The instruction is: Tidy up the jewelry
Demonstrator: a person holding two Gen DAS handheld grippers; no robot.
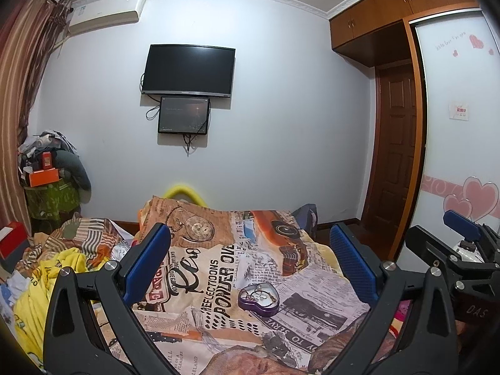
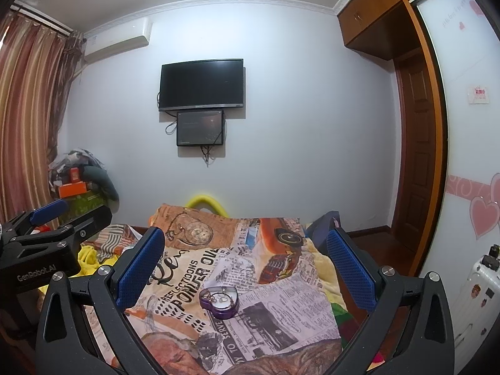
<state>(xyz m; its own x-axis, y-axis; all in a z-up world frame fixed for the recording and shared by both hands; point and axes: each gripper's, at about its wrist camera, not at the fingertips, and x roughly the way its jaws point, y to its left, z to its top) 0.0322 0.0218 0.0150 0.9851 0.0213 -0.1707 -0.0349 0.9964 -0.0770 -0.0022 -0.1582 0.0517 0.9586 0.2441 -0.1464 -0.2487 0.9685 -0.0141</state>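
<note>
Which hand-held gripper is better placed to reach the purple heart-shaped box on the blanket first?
Probably the left hand-held gripper: the purple heart-shaped box lies almost centred between its open fingers. In the right hand-held gripper view the box sits left of centre. The difference is small.

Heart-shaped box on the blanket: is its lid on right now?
No. The purple heart-shaped box sits open on the printed blanket, with jewelry visible inside it.

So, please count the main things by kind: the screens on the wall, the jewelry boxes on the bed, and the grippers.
Screens on the wall: 2, a television and a smaller screen
Purple heart-shaped jewelry box: 1
Grippers: 2, left gripper and right gripper, both open
Total: 5
</note>
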